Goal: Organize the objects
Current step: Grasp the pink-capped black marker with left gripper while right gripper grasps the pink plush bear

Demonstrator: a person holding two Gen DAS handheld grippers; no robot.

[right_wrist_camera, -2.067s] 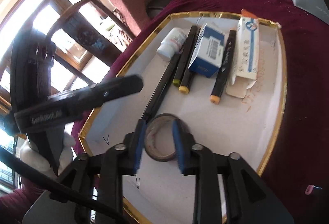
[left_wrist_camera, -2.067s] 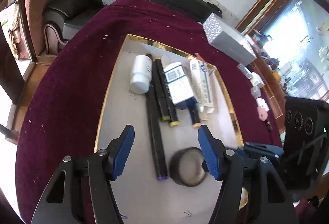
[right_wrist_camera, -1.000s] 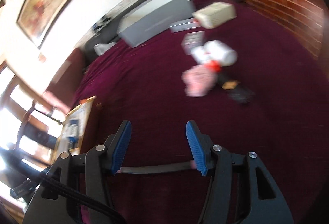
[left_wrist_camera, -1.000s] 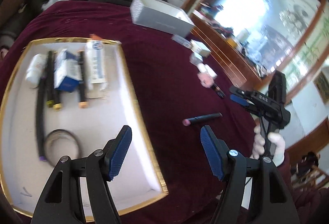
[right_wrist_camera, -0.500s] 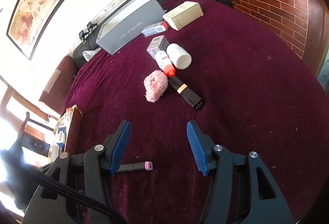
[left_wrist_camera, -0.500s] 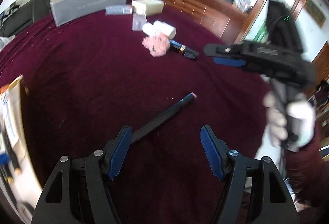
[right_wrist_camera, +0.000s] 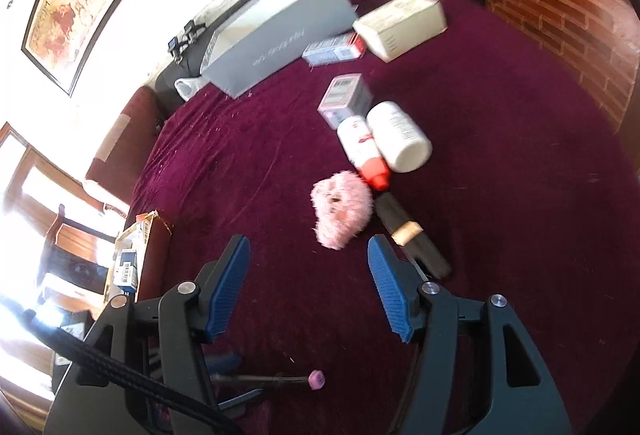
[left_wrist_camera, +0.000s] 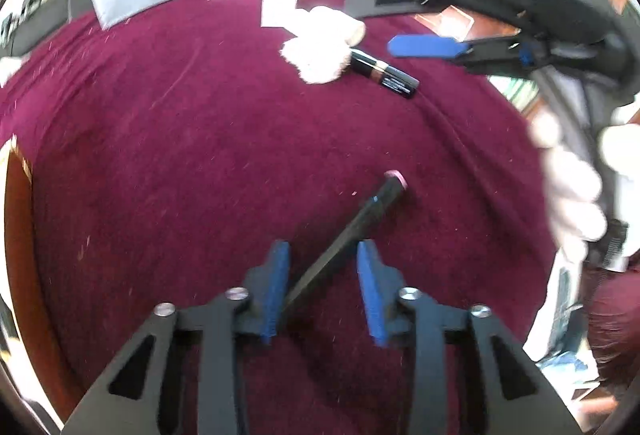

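Observation:
A thin black pen with a pink cap [left_wrist_camera: 360, 219] lies slantwise on the maroon cloth [left_wrist_camera: 180, 139]. My left gripper [left_wrist_camera: 322, 251] straddles its lower half with the jaws closing. A narrow gap still shows beside the pen. The right wrist view catches the same pen [right_wrist_camera: 280, 379] at the bottom edge. My right gripper [right_wrist_camera: 308, 287] hovers over the cloth, its jaws opening with nothing between them. A pink fluffy puff [right_wrist_camera: 340, 211] lies just ahead of it, and a black tube with a gold band [right_wrist_camera: 412, 239] runs by its right finger.
Past the puff lie a red-capped white bottle [right_wrist_camera: 364, 151], a plain white bottle [right_wrist_camera: 400, 137] and a small box [right_wrist_camera: 344, 99]. A long grey box [right_wrist_camera: 276, 39] and a cream box [right_wrist_camera: 400, 25] stand at the back. The gold-rimmed tray [right_wrist_camera: 136, 247] is at the left. A white-gloved hand [left_wrist_camera: 572, 187] holds the right gripper.
My left gripper swung from the tray to the pen, dropped over it and narrowed its jaws. My right gripper moved up toward the pink puff and spread slightly wider.

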